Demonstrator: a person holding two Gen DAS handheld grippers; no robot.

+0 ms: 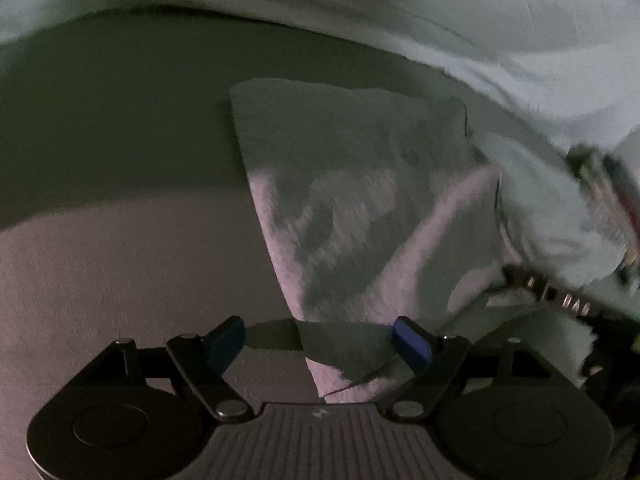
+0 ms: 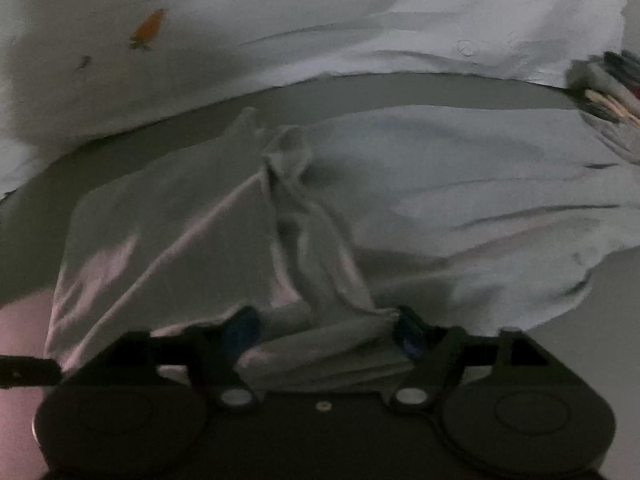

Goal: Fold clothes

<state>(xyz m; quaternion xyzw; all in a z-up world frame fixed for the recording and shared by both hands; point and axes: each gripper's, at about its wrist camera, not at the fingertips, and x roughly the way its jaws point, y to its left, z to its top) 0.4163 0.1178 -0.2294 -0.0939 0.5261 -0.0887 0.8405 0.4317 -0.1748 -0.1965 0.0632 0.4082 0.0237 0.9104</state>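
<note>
A pale grey-white garment lies on a dim flat surface. In the left wrist view a flat part of it (image 1: 352, 200) runs from the middle down between the fingers. My left gripper (image 1: 320, 340) is open, with the cloth's near end lying between its blue pads (image 1: 412, 344). In the right wrist view the garment (image 2: 460, 200) spreads to the right, with a twisted bunch (image 2: 304, 220) running down to my right gripper (image 2: 324, 332). That gripper is open, and bunched cloth lies between its blue pads (image 2: 240, 332).
A white sheet or cloth with a small orange carrot print (image 2: 149, 30) lies along the back. A dark patterned item (image 2: 612, 88) sits at the right edge. Bare surface (image 1: 120, 260) lies left of the garment. The other gripper's dark body (image 1: 560, 300) shows at right in the left wrist view.
</note>
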